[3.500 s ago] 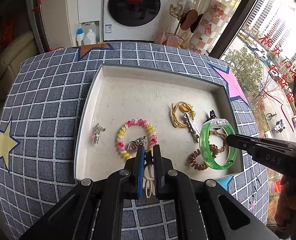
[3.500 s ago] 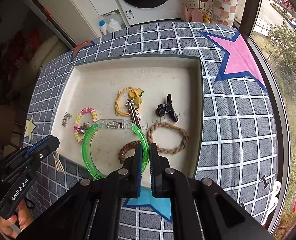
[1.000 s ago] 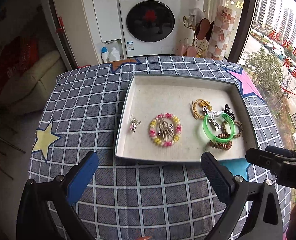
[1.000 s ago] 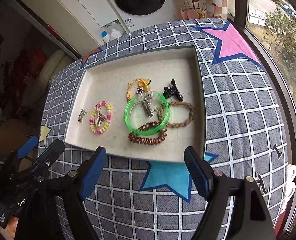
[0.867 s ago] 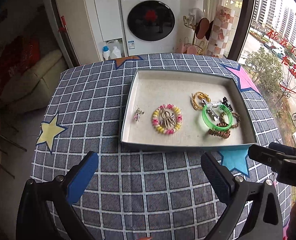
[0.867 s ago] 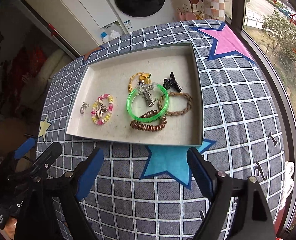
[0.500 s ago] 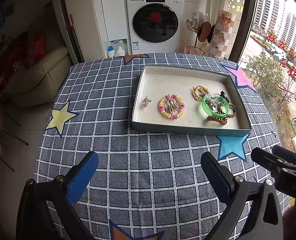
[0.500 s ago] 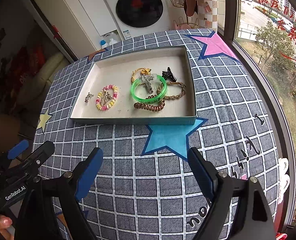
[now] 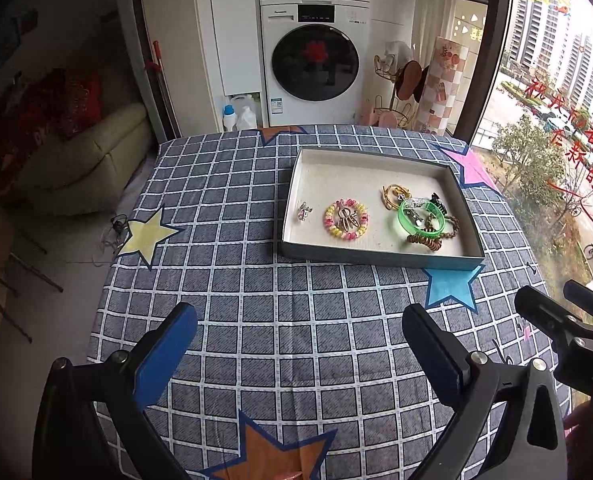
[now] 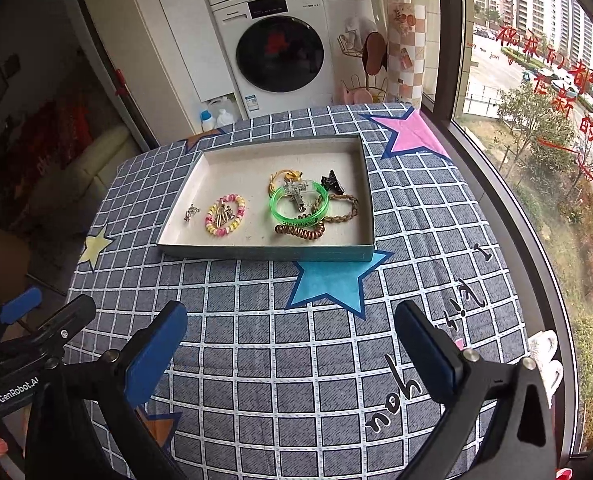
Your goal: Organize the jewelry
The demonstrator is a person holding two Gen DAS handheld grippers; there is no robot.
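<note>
A checked tablecloth [image 9: 256, 292] is cut off at six o'clock by both wide-open, empty grippers: left gripper [image 9: 299, 340], right gripper [image 10: 290, 334], the latter's jaws just having opened further. The jewelry tray [image 9: 292, 196] sits toward twelve o'clock; overlapped under its green bangle [image 9: 420, 218], smaller pieces are hard to distinguish.

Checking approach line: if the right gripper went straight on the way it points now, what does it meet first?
Probably the bare checked tablecloth, near the blue star. The right gripper is open and empty, and the tray lies farther off. Depth is uncertain.
</note>
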